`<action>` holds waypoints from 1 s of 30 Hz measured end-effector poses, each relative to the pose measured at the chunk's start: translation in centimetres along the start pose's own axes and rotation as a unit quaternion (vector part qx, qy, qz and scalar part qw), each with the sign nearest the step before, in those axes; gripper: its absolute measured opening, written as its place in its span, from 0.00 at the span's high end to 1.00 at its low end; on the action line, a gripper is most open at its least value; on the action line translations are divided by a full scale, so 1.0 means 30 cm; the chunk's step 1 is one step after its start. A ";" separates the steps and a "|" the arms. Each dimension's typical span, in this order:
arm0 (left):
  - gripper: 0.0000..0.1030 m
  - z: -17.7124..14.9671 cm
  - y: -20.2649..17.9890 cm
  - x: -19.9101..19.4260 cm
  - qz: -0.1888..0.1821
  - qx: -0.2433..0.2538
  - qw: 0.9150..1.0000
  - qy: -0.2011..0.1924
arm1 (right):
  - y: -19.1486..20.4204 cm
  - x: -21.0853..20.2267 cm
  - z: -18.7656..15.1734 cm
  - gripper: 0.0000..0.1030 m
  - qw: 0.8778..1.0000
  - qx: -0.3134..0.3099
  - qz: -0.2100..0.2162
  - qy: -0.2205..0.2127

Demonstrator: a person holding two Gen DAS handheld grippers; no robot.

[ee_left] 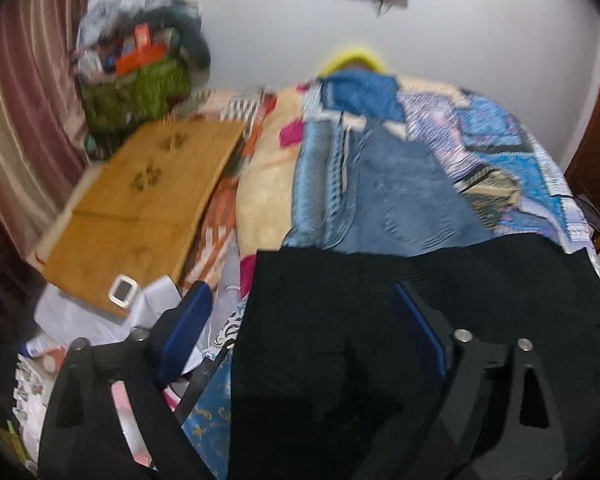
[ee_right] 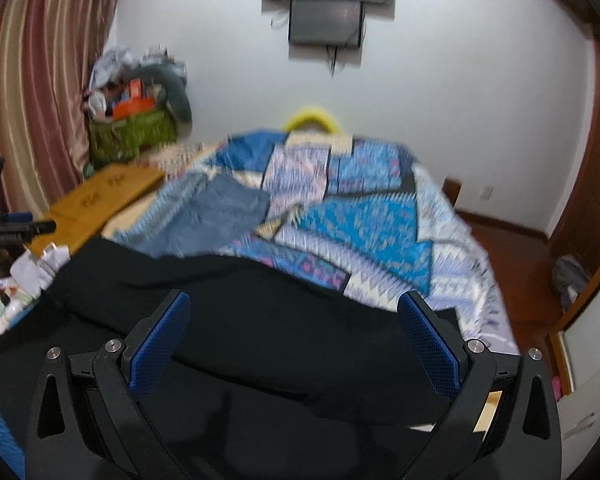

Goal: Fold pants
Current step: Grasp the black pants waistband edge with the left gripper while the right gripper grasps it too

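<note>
Black pants point(ee_left: 380, 320) lie spread across the near end of the bed; they also fill the near part of the right wrist view point(ee_right: 240, 340). My left gripper point(ee_left: 300, 320) is open above the pants' left edge, its blue pads point(ee_left: 188, 328) wide apart. My right gripper point(ee_right: 296, 336) is open above the pants' right part, blue pads point(ee_right: 428, 344) wide apart and holding nothing. Folded blue jeans point(ee_left: 400, 192) lie on the quilt beyond the black pants, and show in the right wrist view point(ee_right: 224, 212) too.
A patchwork blue quilt point(ee_right: 360, 220) covers the bed. A wooden board point(ee_left: 140, 200) with a small white device point(ee_left: 122, 290) lies at the left. A green basket point(ee_left: 136, 92) of clutter stands by the striped curtain point(ee_left: 20, 120). Papers point(ee_left: 92, 320) litter the near left.
</note>
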State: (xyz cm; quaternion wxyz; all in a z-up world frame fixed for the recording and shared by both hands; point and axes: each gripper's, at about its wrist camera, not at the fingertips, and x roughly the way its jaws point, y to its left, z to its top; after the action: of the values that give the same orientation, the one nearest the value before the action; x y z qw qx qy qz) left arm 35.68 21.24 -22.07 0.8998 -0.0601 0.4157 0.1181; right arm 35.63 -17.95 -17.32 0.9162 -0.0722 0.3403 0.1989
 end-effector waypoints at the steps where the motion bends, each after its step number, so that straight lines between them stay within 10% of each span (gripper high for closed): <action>1: 0.13 0.007 0.013 0.044 0.005 -0.001 1.000 0.012 | -0.009 0.028 0.001 0.00 1.000 -0.001 0.004 0.014; 16: 0.27 0.060 0.109 0.490 -0.014 -0.047 0.986 0.158 | -0.086 0.448 0.132 0.02 0.991 -0.033 0.051 0.118; 24: 0.64 0.049 0.032 0.500 -0.016 -0.016 0.987 0.161 | -0.064 0.557 0.086 0.22 0.984 -0.037 0.073 0.156; 27: 0.77 0.046 0.010 0.461 0.001 -0.006 0.989 0.145 | -0.064 0.529 0.084 0.52 0.987 -0.028 0.072 0.141; 29: 0.81 0.051 -0.008 0.420 0.007 0.007 0.992 0.127 | -0.061 0.517 0.084 0.94 0.989 -0.030 0.059 0.134; 30: 0.83 0.056 -0.020 0.397 0.012 0.015 0.993 0.118 | -0.060 0.520 0.086 0.94 0.989 -0.034 0.052 0.134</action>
State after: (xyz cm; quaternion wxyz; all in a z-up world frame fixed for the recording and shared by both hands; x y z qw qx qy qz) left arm 44.53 22.96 -30.05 0.8439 -0.0552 0.5210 0.1153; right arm 48.66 -13.98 -25.55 0.8476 -0.1118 0.4564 0.2467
